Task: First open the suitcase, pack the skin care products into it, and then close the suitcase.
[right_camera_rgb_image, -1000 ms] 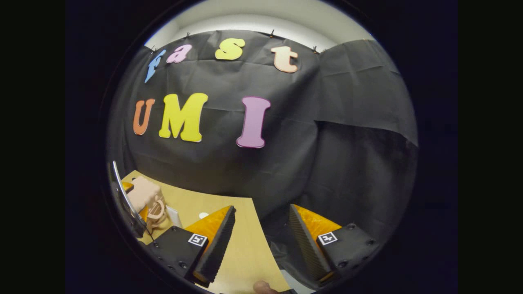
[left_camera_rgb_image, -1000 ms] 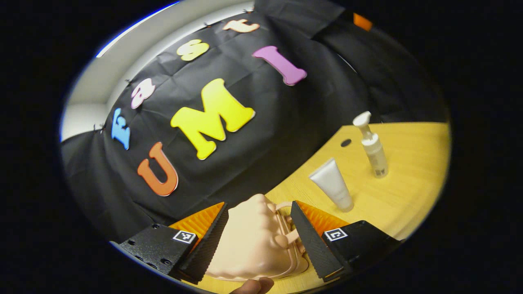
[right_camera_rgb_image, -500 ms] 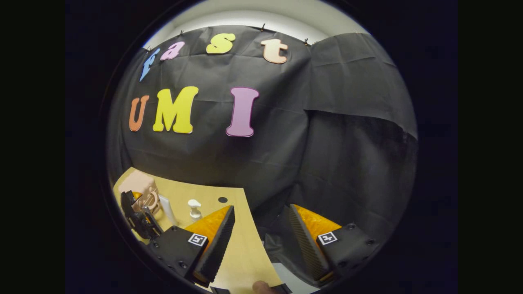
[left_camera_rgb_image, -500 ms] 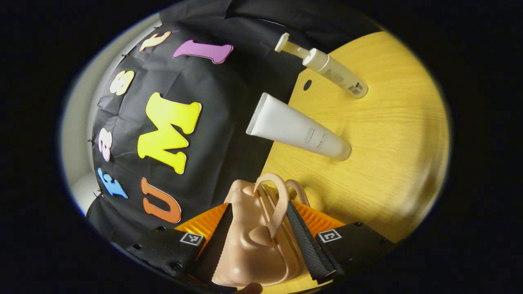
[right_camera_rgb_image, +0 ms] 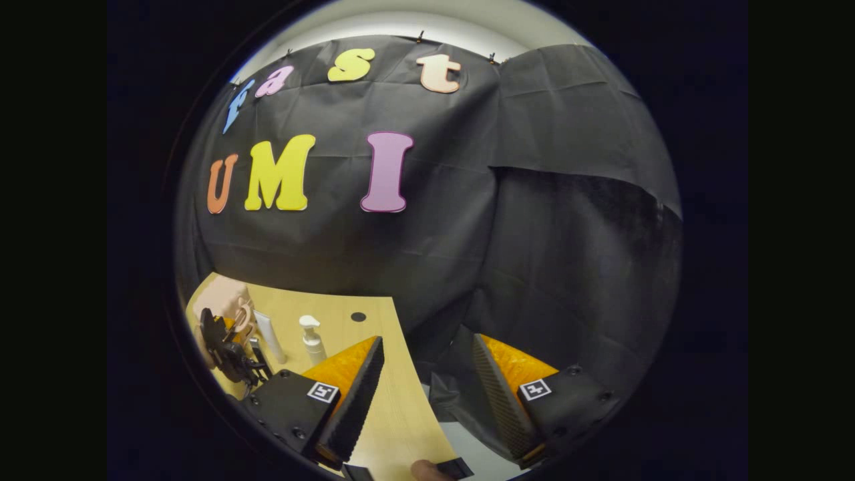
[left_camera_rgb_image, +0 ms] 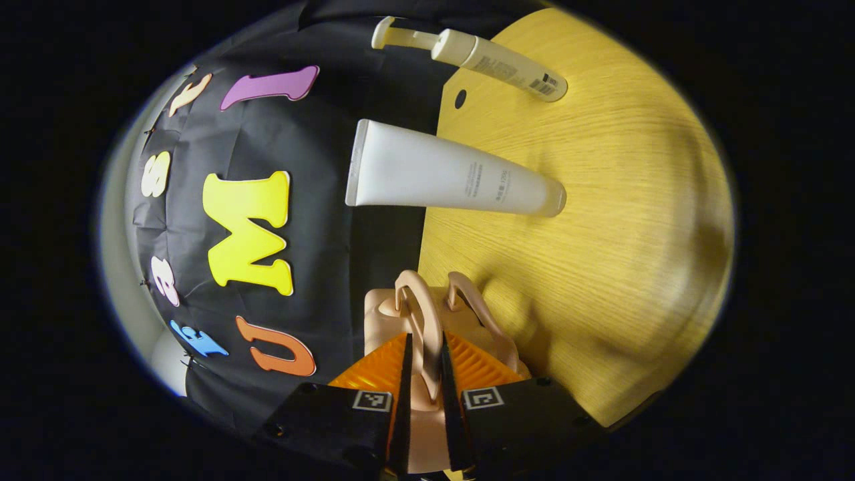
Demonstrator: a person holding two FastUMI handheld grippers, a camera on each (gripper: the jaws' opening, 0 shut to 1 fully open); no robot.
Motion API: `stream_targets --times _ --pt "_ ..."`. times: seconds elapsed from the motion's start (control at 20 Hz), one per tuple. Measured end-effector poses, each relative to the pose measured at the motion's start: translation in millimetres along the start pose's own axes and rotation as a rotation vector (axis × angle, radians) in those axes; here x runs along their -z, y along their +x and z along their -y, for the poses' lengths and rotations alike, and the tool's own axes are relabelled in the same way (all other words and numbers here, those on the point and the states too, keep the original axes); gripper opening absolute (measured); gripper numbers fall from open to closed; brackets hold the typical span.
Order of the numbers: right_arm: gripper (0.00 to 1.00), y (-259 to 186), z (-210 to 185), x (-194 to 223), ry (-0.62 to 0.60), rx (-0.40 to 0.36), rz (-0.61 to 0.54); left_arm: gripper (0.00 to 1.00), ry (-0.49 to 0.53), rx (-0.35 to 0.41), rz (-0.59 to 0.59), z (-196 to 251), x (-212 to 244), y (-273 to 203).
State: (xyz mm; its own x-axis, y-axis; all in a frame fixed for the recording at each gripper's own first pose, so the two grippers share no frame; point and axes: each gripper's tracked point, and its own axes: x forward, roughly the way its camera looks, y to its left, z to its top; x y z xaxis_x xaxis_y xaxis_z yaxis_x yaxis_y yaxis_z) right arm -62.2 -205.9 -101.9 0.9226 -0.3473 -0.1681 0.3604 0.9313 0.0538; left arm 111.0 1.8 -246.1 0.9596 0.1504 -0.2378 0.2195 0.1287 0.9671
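Note:
A small peach suitcase [left_camera_rgb_image: 382, 314] stands closed on the wooden table [left_camera_rgb_image: 614, 220], with two looped handles on top. My left gripper [left_camera_rgb_image: 423, 364] is shut on one handle [left_camera_rgb_image: 419, 314]; the other handle lies just beside it. The left gripper view is rolled on its side. A white tube [left_camera_rgb_image: 454, 177] and a white pump bottle [left_camera_rgb_image: 494, 60] stand upright past the suitcase. In the right gripper view the suitcase [right_camera_rgb_image: 220, 297], tube [right_camera_rgb_image: 269, 337] and bottle [right_camera_rgb_image: 311, 339] are at the far left. My right gripper [right_camera_rgb_image: 427, 381] is open over the table's edge, holding nothing.
A small dark hole [left_camera_rgb_image: 460, 99] sits in the table near the back edge, beside the bottle. The table's right edge [right_camera_rgb_image: 407, 374] runs under my right gripper, with black cloth hanging beyond it. Bare wood lies between the products and the front.
My left gripper has rolled sideways and closed from wide around the suitcase down onto one handle. The right gripper has stayed open, drifting slightly so the tube and bottle come into its view.

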Motion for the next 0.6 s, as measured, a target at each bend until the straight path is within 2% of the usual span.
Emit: stream_targets --times 0.1,0.3,0.6 --pt "0.80 -2 -7 -4 -0.007 -0.009 0.009 0.13 -0.024 0.032 -0.005 -2 2 -2" --pt "0.80 -6 -27 -10 -0.025 -0.041 0.024 0.09 -0.146 0.183 -0.002 -1 1 -3" --pt "0.80 -8 -69 -24 -0.039 -0.085 0.055 0.04 -0.386 0.236 0.019 -58 8 -11"
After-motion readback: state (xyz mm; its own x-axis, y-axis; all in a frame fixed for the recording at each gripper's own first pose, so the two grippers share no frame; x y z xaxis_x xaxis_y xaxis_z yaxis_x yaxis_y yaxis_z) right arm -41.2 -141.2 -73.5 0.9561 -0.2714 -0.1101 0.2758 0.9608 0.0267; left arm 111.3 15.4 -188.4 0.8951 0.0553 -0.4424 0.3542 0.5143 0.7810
